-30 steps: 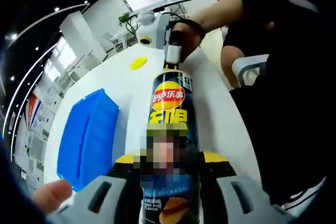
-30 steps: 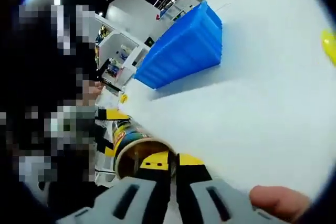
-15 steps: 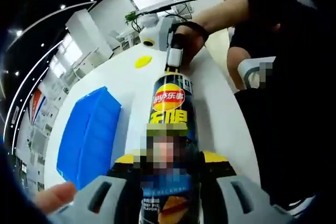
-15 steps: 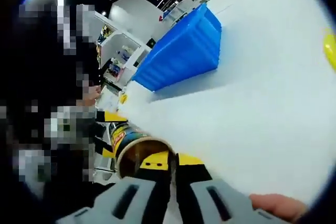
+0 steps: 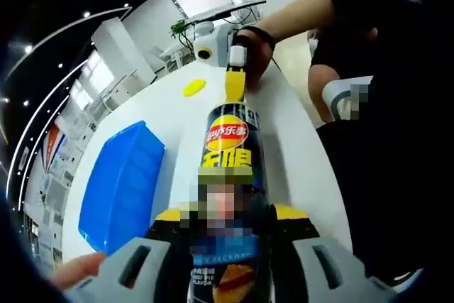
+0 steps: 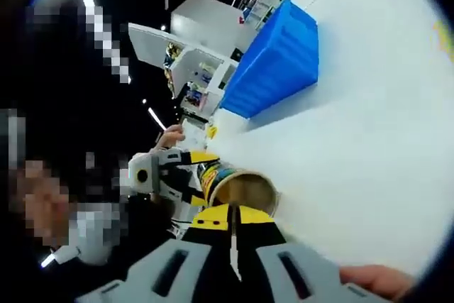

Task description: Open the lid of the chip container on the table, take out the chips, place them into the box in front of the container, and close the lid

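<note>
A black chip can [image 5: 228, 168] with a red and yellow logo lies lengthwise in my left gripper [image 5: 227, 228], whose jaws are shut around its lower body. The can's open mouth [image 6: 245, 191] faces my right gripper [image 6: 231, 226], which sits just outside the rim with its yellow-and-black jaws pressed together; I see no chip between them. In the left gripper view the right gripper [image 5: 235, 84] shows at the can's far end, held by a hand. The yellow lid [image 5: 194, 88] lies on the white table [image 5: 170, 125]. The blue box [image 5: 120, 182] stands left of the can.
The blue box [image 6: 278, 63] also sits far up the white table [image 6: 369, 147] in the right gripper view. A person in dark clothes [image 5: 383, 104] fills the table's right side. Shelves and office furniture stand beyond the table.
My right gripper has drawn back out of the can's mouth, so its yellow jaws now show clear of the rim. The left gripper keeps its hold on the can.
</note>
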